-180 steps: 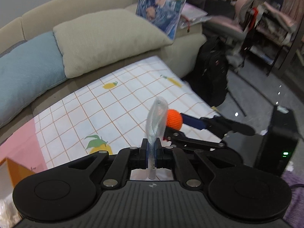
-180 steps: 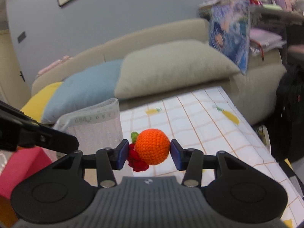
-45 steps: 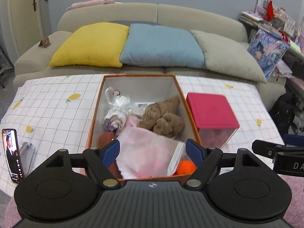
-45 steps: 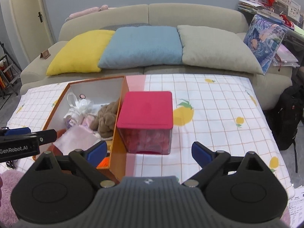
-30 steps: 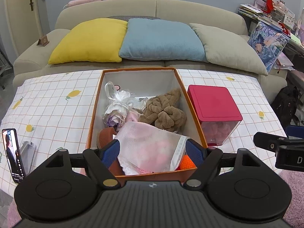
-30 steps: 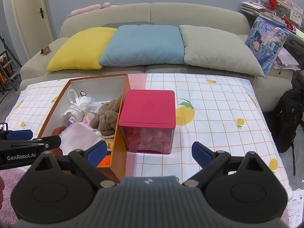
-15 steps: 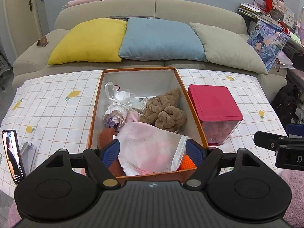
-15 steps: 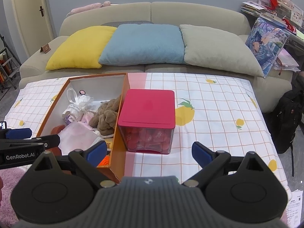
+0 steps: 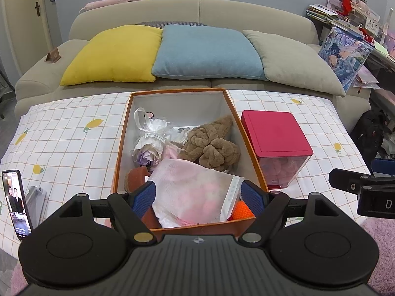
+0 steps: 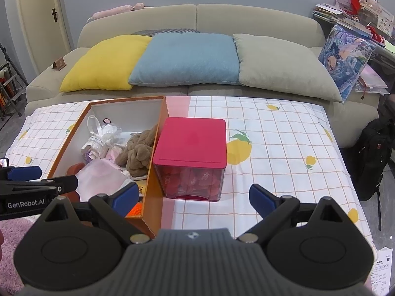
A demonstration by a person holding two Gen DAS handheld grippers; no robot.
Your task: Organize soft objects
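An orange box (image 9: 122, 143) (image 10: 155, 190) stands on the checked table cloth. It holds a brown plush toy (image 9: 212, 145) (image 10: 135, 153), a white wrapped bundle (image 9: 150, 138), a clear bag of pink soft things (image 9: 195, 192) (image 10: 98, 180) and an orange knitted ball (image 9: 243, 209) (image 10: 135, 208) in its near right corner. My left gripper (image 9: 198, 198) is open, held back from the box's near end with nothing between its fingers. My right gripper (image 10: 193, 198) is open too, in front of the red-lidded container (image 10: 191, 145) (image 9: 274, 135), empty.
A phone on a stand (image 9: 16, 204) sits at the table's left edge. Behind the table is a sofa with yellow (image 9: 111, 54), blue (image 9: 207, 51) and grey (image 9: 293, 61) cushions. A black backpack (image 10: 372, 157) leans on the floor at right. A pink rug (image 10: 9, 231) lies in front.
Six seconds ago the left gripper held the clear bag and the right held the orange ball; both now lie in the box. Over the last second nothing moved.
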